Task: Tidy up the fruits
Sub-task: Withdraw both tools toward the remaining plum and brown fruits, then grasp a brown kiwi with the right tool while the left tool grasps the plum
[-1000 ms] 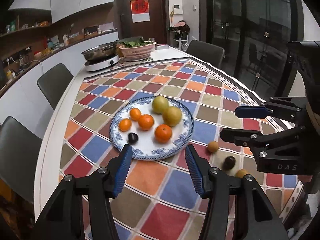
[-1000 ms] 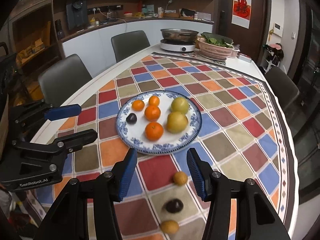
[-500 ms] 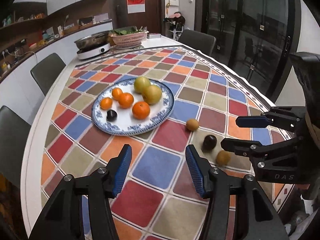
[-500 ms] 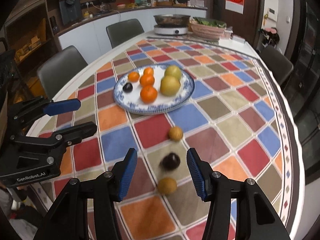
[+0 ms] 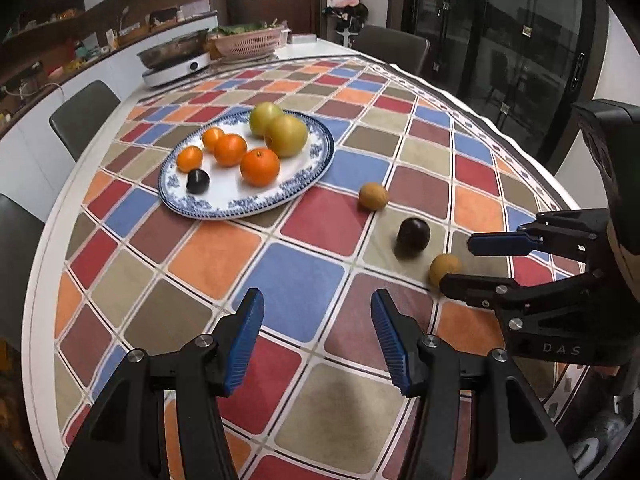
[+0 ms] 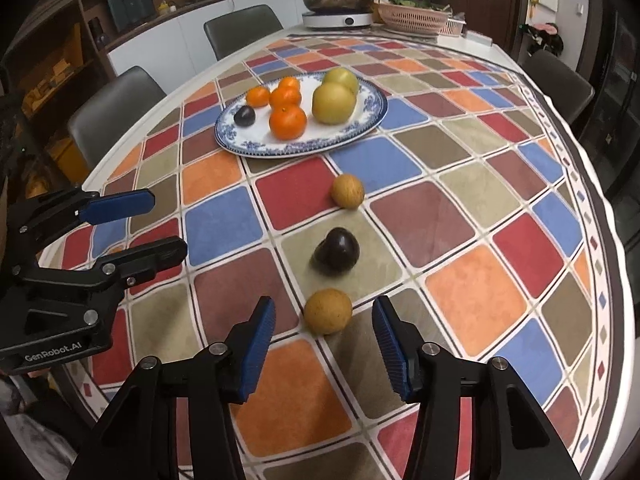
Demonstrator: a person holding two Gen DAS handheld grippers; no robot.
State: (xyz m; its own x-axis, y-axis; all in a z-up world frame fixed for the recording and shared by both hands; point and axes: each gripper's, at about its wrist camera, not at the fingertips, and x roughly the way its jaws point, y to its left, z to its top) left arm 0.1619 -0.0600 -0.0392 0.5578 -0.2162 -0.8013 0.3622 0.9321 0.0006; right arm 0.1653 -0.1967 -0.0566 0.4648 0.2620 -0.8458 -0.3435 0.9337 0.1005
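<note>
A blue-and-white plate [image 5: 240,208] [image 6: 360,128] holds several oranges, two yellow-green round fruits and a dark plum. Three loose fruits lie in a row on the checked tablecloth: a tan fruit [image 6: 348,191] nearest the plate, a dark plum [image 6: 337,250], and a second tan fruit [image 6: 328,311] [image 5: 445,267]. My right gripper [image 6: 323,306] [image 5: 460,264] has its jaws closing, with that nearest tan fruit between its fingertips and gaps on both sides. My left gripper [image 5: 317,300] [image 6: 162,224] stands open over bare cloth, holding nothing.
A pan on a white cooker [image 5: 176,68] and a pink basket of greens [image 5: 250,42] stand at the table's far end. Grey chairs [image 6: 116,108] ring the table. The table's curved edge [image 6: 600,240] runs close on the right.
Both grippers have come down and back from the plate toward the near cloth. The three loose fruits now sit closer to the right gripper, and its jaws have narrowed around the nearest one.
</note>
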